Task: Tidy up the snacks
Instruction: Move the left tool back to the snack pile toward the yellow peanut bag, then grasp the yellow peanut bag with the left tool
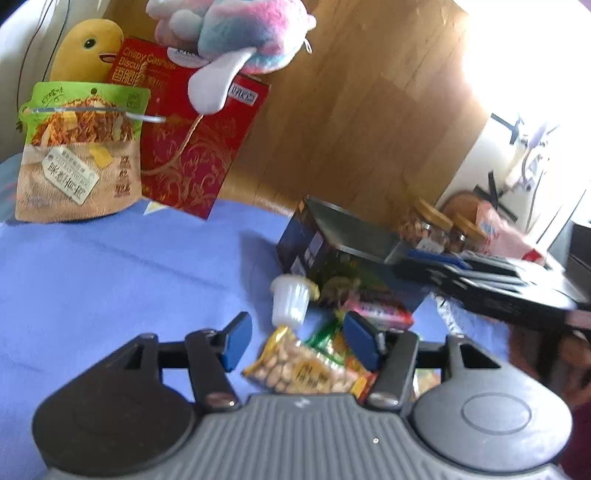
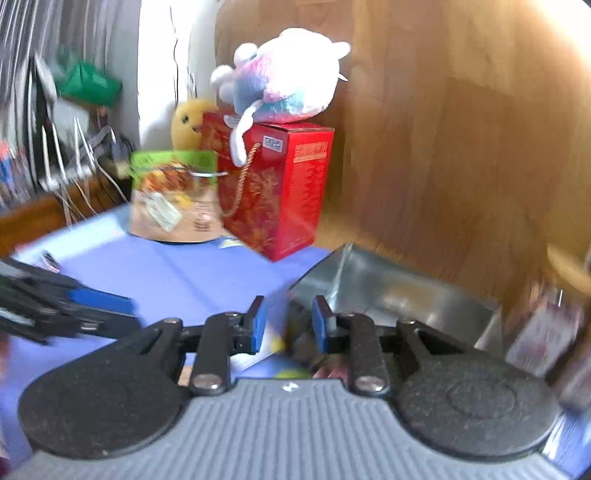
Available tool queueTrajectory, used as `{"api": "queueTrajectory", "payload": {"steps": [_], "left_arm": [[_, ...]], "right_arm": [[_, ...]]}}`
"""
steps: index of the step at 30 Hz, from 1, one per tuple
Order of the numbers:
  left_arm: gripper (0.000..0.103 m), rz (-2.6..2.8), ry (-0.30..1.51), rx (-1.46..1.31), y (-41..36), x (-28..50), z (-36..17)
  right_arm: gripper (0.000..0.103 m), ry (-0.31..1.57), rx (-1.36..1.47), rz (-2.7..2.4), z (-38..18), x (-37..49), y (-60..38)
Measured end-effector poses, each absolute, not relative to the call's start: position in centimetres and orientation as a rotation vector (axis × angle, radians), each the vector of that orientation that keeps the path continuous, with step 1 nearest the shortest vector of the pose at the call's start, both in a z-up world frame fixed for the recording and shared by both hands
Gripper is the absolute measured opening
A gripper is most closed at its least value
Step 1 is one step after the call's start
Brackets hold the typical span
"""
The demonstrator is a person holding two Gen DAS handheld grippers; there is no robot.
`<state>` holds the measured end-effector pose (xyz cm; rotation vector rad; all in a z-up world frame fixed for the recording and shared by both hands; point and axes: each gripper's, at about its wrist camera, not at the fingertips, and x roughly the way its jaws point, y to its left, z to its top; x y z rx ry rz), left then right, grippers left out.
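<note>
Left claw parted, clear peanut packet, yellow edges, crumpled

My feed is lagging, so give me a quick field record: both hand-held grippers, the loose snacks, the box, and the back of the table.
left hand-held gripper: open, above peanut packet, pads not touching it
right hand-held gripper: open, nothing gripped, near the tin's corner
loose snacks: jelly cup and mixed packets beside open tin box
back of table: red biscuit box, plush toy on top, brown pouch beside it
surface: blue cloth
</note>
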<state>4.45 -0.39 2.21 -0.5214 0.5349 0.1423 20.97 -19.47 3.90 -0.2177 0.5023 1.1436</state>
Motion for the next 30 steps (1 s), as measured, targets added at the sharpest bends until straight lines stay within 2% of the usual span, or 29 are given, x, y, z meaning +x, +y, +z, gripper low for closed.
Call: {"api": "queueTrajectory", "payload": {"steps": [5, 8, 9, 10, 21, 24, 30], "left_arm": [[0.059, 0.125, 0.558, -0.487, -0.7, 4.6, 1.0], [0.067, 0.093, 0.568, -0.487, -0.3, 5.1, 0.1], [0.073, 0.081, 0.571, -0.489, -0.2, 5.3, -0.3], [0.075, 0.074, 0.571, -0.488, -0.1, 5.4, -0.6], [0.075, -0.048, 0.613, -0.554, 0.7, 6.9, -2.9], [0.080, -0.055, 0.618, -0.558, 0.8, 7.0, -3.2], [0.080, -0.062, 0.616, -0.605, 1.7, 7.2, -3.7]], "right_arm": [[0.033, 0.746, 0.036, 1.174, -0.5, 18.6, -22.7], [0.035, 0.817, 0.137, 1.157, -2.2, 17.4, -23.2], [0.035, 0.822, 0.147, 1.146, -2.6, 16.8, -23.1], [0.035, 0.819, 0.147, 1.138, -2.7, 16.3, -23.0], [0.034, 0.884, 0.116, 1.003, -4.3, 15.8, -20.6], [0.035, 0.880, 0.128, 0.977, -4.1, 15.9, -20.6], [0.036, 0.883, 0.172, 0.942, -4.4, 15.8, -21.6]]}}
